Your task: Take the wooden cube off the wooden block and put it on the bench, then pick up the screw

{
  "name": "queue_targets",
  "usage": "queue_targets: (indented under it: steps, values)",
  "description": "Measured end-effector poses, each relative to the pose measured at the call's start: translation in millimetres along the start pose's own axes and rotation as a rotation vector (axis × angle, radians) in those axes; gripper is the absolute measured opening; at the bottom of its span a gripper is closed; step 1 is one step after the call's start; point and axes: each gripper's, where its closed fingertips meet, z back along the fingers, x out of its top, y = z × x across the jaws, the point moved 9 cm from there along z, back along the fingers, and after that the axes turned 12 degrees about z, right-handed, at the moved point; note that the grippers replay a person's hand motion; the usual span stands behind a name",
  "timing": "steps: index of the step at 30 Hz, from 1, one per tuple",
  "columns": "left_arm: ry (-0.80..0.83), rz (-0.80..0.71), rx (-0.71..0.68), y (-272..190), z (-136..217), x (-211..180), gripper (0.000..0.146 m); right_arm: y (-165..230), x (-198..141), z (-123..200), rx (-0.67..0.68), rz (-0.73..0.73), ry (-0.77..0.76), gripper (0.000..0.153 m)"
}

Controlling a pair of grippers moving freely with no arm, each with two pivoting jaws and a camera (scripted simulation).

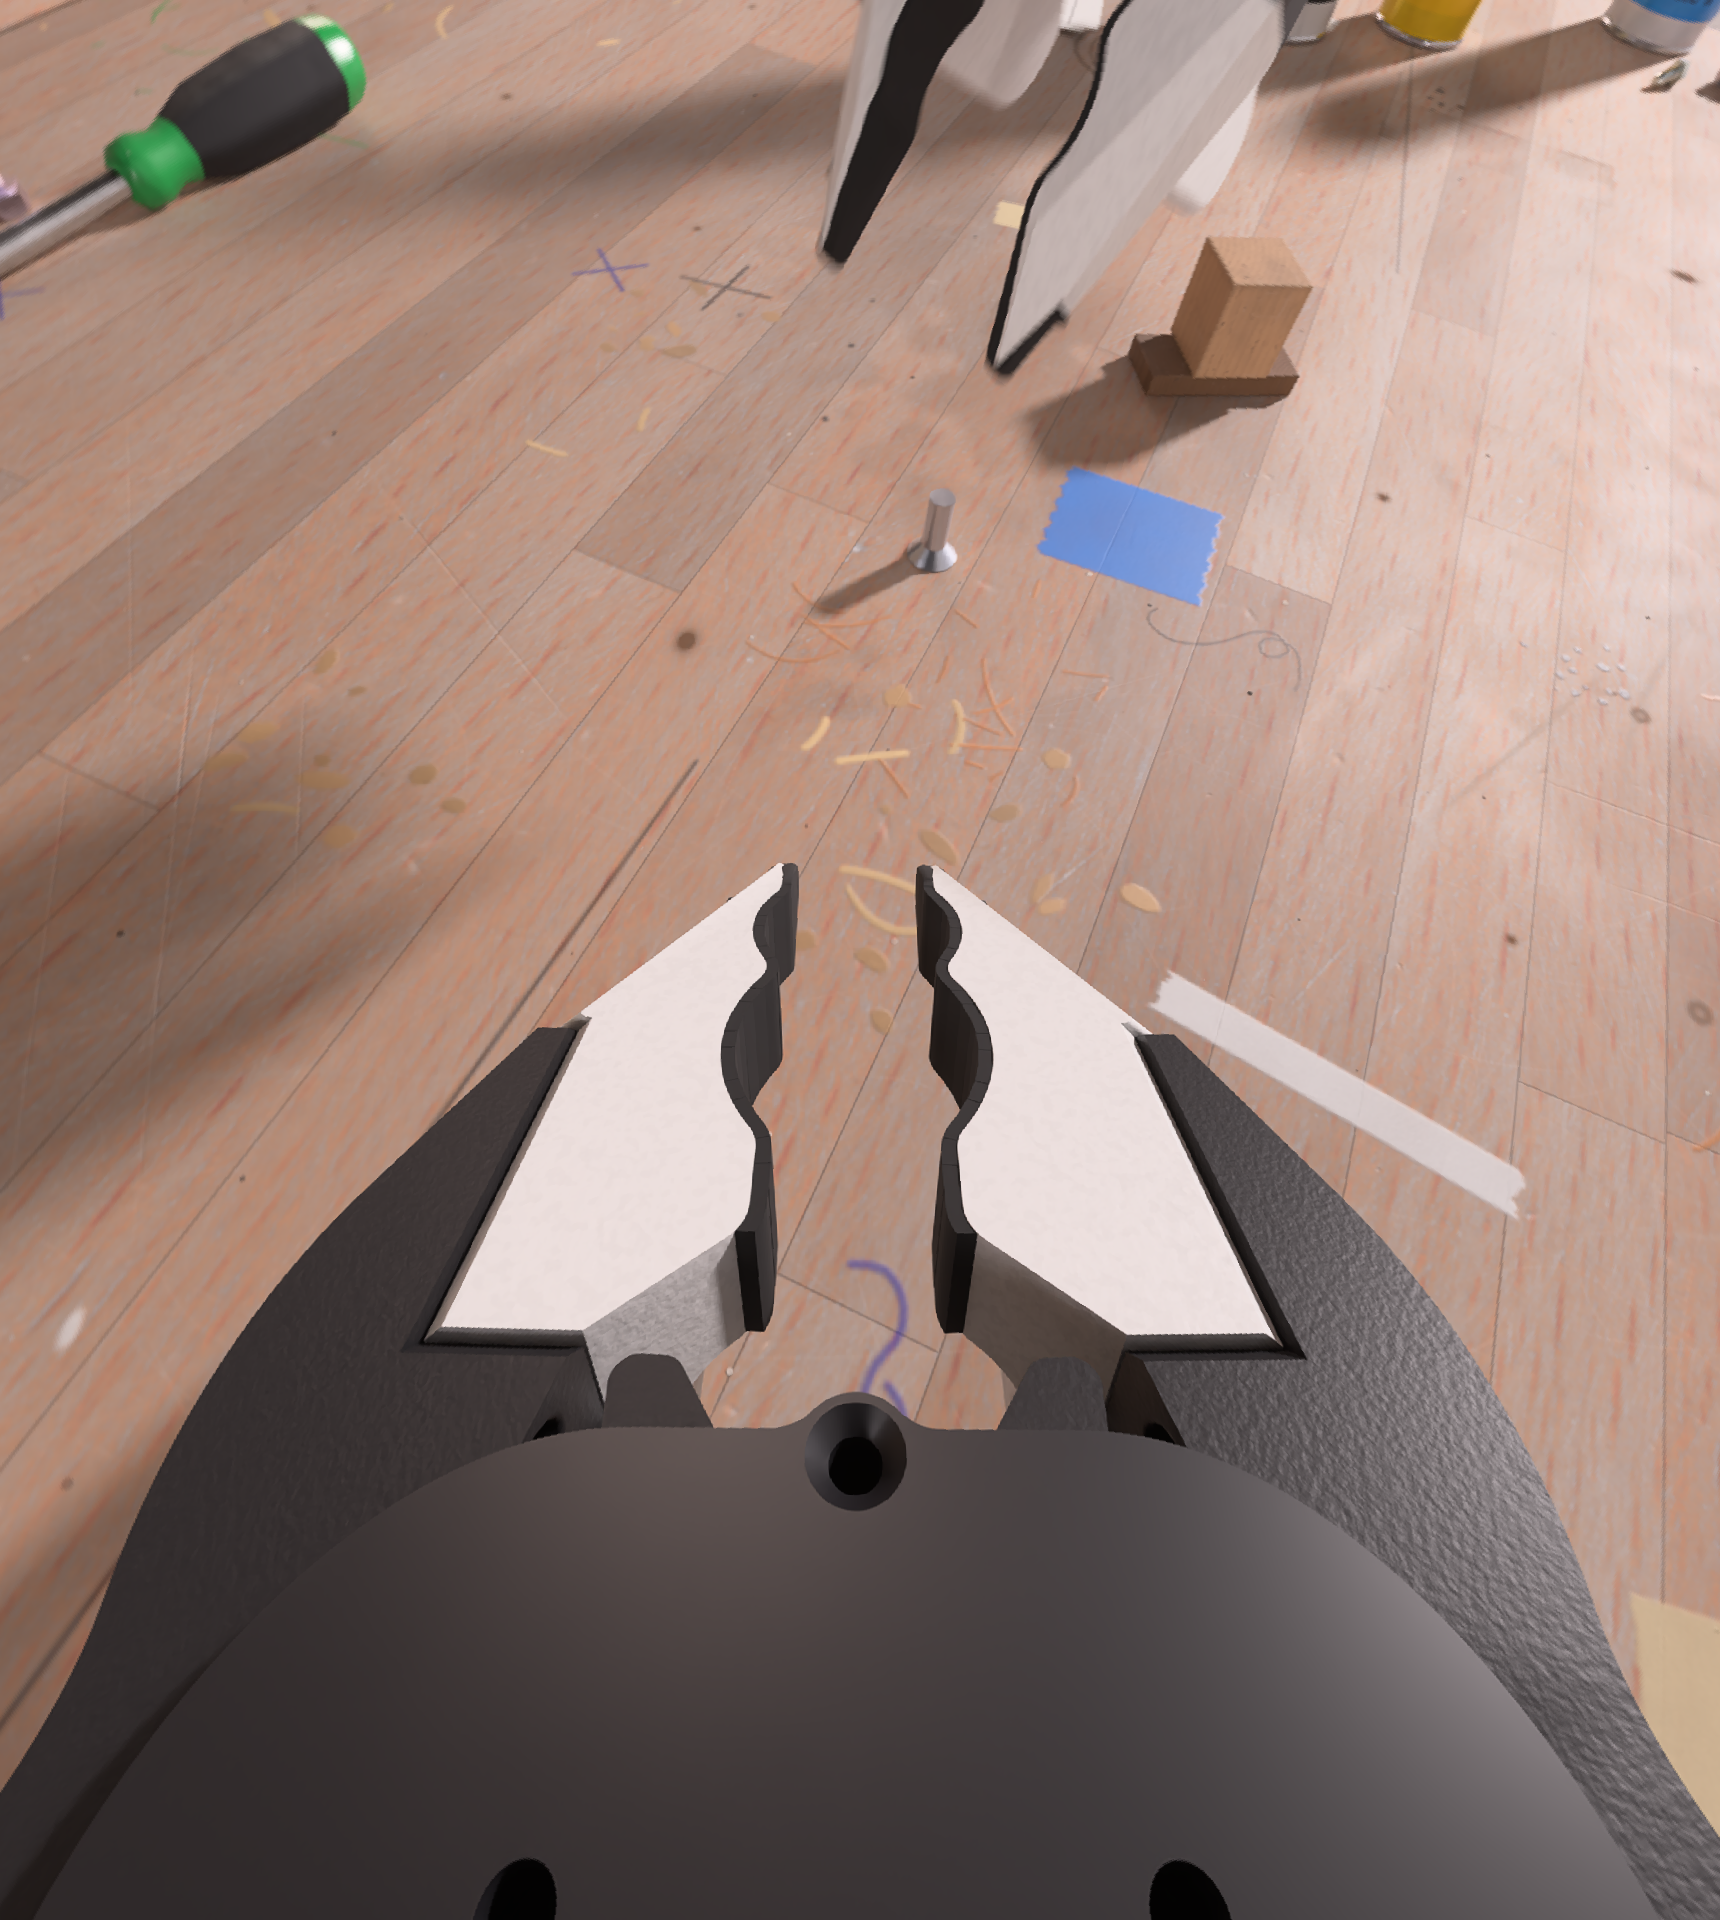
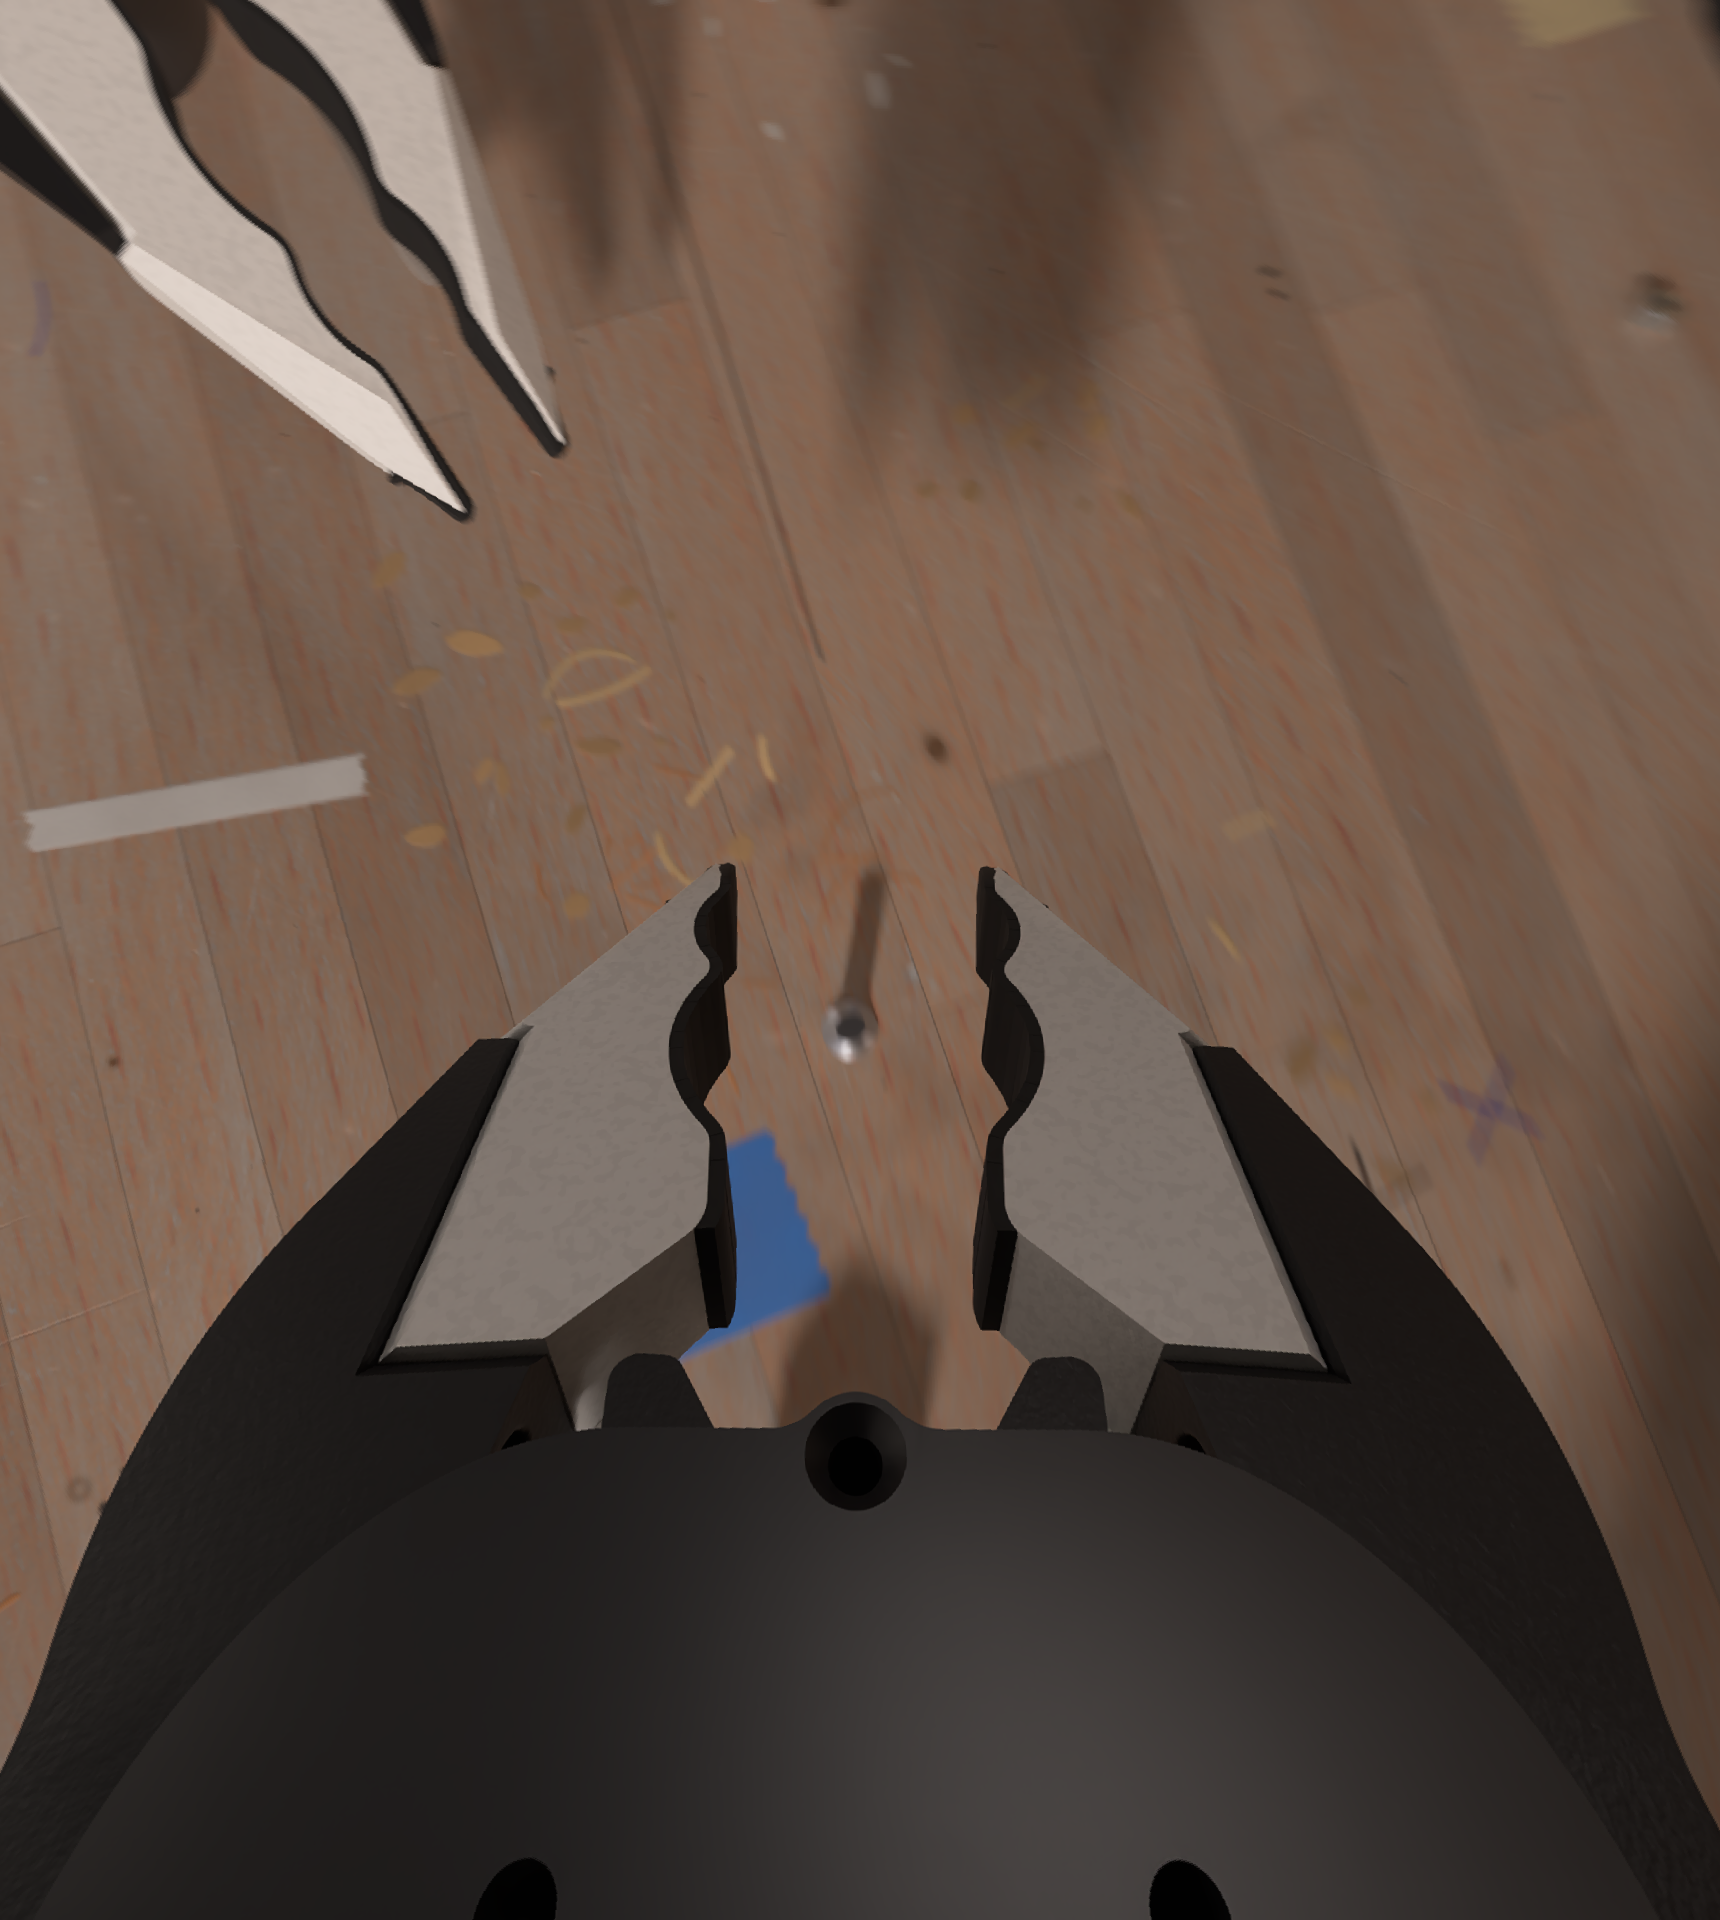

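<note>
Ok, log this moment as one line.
wooden cube: on wooden block | screw: upright on bench | right gripper: open above screw | left gripper: open, empty

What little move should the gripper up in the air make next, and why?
Probably the right gripper should shift over to the wooden cube, keeping its jaws open. The cube sits on the wooden block, so that step is not yet done. The screw, standing on the bench, comes afterwards.
</note>
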Motion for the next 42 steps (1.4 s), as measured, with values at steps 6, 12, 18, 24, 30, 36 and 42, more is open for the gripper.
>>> queue_targets:
  steps: [6,12,18,24,30,36,42]
  values:
    - [0.007,-0.083,-0.041,-9.9,-10.1,8.0,0.023,35.1,-56.0,76.7,-0.263,-0.189,0.181,0.043]
    - [0.015,-0.186,-0.069,-30.6,-23.2,12.7,0.023,70.9,-120.6,86.4,-0.248,-0.534,0.325,0.061]
    - [0.03,-0.232,-0.037,-41.7,-24.3,8.1,0.023,66.7,-145.4,67.7,-0.255,-0.596,0.259,0.073]
    - [0.017,-0.168,0.001,-36.3,-18.9,-0.7,0.023,59.6,-147.9,61.7,-0.268,-0.551,0.276,0.034]
    - [0.008,-0.149,0.038,-29.4,-14.9,-4.2,0.023,50.9,-77.2,26.8,-0.127,-0.228,0.061,0.034]
    - [0.037,-0.182,0.084,-26.9,-15.2,-7.8,0.023,40.1,-17.3,-51.2,0.194,0.298,0.167,0.034]
    - [0.028,-0.148,0.095,-22.4,-12.2,-14.0,0.023,23.0,-6.5,-56.6,0.284,0.287,0.121,0.065]
